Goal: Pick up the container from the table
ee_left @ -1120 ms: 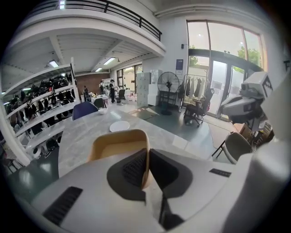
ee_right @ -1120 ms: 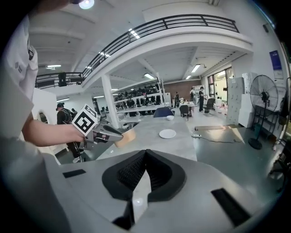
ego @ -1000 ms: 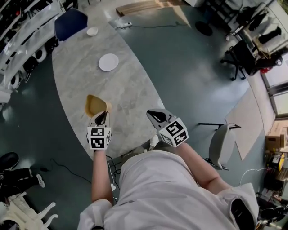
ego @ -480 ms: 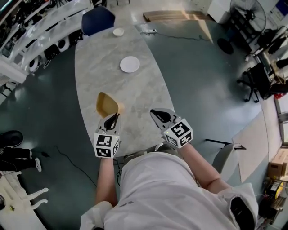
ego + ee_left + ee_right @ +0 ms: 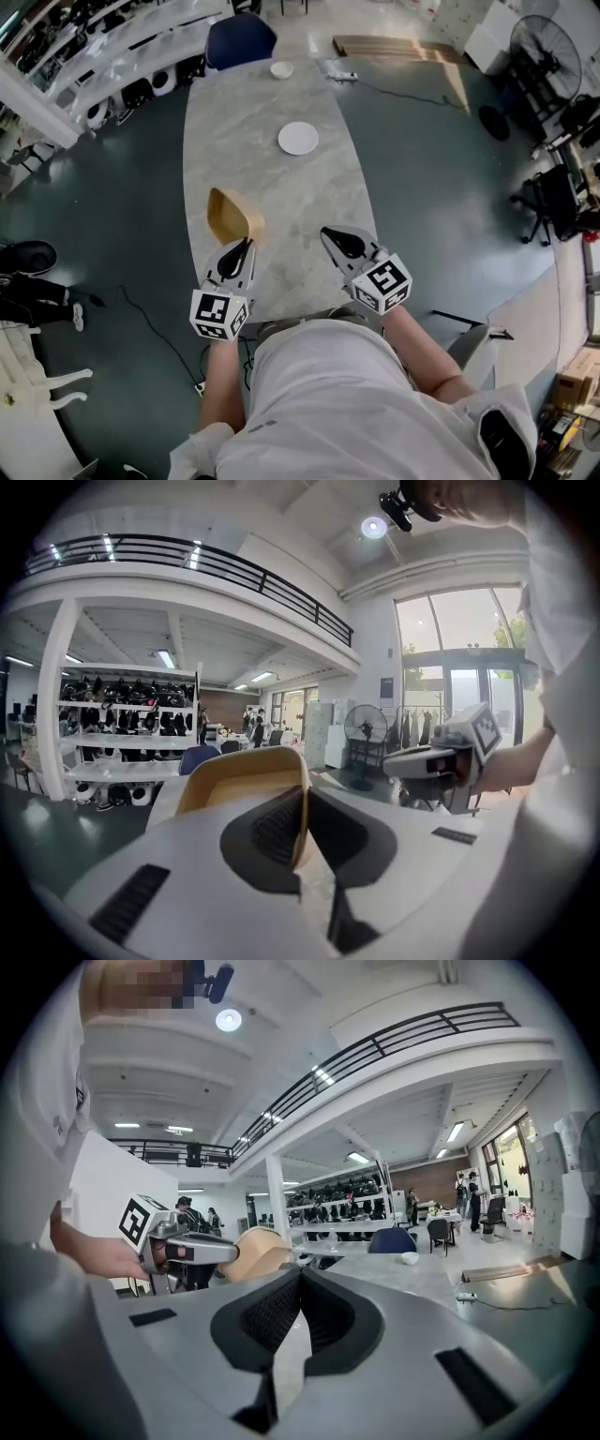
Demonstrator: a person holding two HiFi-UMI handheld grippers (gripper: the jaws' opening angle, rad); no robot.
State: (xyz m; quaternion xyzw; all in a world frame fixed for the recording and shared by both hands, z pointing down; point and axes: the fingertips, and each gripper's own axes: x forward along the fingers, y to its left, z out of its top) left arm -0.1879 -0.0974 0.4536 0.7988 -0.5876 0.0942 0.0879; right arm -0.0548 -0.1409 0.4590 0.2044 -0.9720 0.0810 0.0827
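Head view: person stands at the near end of a marble desk (image 5: 281, 202), one gripper in each hand.
Left gripper (image 5: 236, 251): fingers pinching the container's wall at the rim, one finger inside and one outside.
Container (image 5: 232, 216): tan, open-topped and tilted. It is held clear of the desk over its near end.
Right gripper (image 5: 336, 239): fingers pressed together with nothing between them. It is level with the left gripper and apart from the container.
Plate (image 5: 298, 138): white, mid-desk, well apart from the container.
Bowl (image 5: 281, 69): small, white, at the far end.
Chair (image 5: 241, 39): blue, at the desk's far end.
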